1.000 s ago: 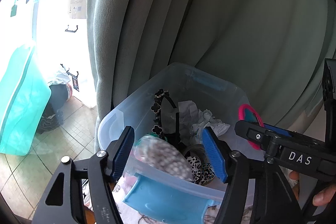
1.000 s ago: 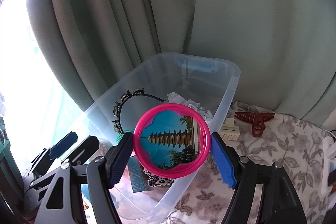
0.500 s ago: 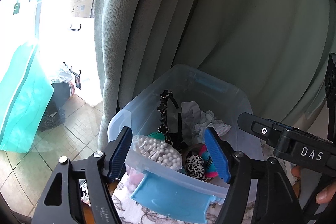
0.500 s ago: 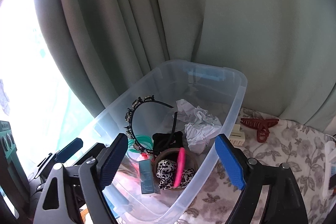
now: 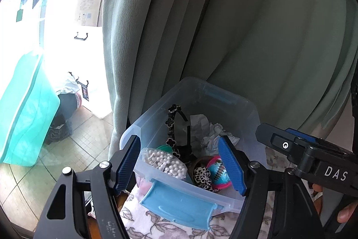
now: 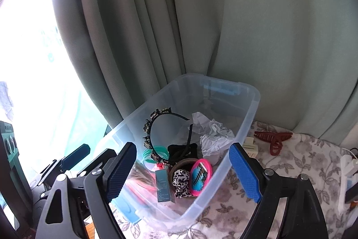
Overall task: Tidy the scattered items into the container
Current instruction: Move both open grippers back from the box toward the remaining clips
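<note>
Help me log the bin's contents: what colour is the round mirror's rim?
Bright pink; the round mirror shows best in the right wrist view.

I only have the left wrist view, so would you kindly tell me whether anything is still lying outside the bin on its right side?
Observer: Yes, a dark red hair claw lies on the floral cloth, right of the bin.
Operator: Thank you. Is anything closer to the bin than that?
Observer: A small cream clip sits right against the bin's outer wall.
Operator: And is the right gripper carrying something?
Observer: No, the right gripper is open and empty above the bin; the pink mirror lies inside.
</note>
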A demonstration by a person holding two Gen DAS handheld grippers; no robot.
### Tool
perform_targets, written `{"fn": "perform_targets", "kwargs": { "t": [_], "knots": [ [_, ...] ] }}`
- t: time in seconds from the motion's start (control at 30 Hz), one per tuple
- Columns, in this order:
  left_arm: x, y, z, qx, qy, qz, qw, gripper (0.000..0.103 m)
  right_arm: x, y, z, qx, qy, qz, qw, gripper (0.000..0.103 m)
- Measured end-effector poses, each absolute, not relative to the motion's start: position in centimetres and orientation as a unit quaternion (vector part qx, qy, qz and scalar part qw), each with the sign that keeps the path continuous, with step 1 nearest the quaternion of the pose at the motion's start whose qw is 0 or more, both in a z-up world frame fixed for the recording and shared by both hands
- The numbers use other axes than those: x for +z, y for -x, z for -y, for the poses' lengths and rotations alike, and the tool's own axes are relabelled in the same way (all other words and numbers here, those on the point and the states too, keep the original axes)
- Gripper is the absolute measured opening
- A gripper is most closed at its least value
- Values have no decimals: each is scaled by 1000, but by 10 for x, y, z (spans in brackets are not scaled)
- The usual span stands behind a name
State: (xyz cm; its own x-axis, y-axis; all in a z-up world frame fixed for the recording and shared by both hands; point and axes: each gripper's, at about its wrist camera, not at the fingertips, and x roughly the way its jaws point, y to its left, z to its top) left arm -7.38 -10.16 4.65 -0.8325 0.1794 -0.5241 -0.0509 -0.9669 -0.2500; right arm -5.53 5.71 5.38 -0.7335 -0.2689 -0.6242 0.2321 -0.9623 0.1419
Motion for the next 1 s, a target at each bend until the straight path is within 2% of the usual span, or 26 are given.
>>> {"fn": "perform_targets", "kwargs": {
  "t": [0.47, 1.0],
  "knots": [
    [80, 41, 71, 947, 284, 118, 95, 73, 88, -13, -119, -947, -299, 77, 88, 87],
    [131, -20, -15, 957, 248, 30, 150, 73, 123, -80, -182, -959, -244, 132, 62, 87]
  ]
}}
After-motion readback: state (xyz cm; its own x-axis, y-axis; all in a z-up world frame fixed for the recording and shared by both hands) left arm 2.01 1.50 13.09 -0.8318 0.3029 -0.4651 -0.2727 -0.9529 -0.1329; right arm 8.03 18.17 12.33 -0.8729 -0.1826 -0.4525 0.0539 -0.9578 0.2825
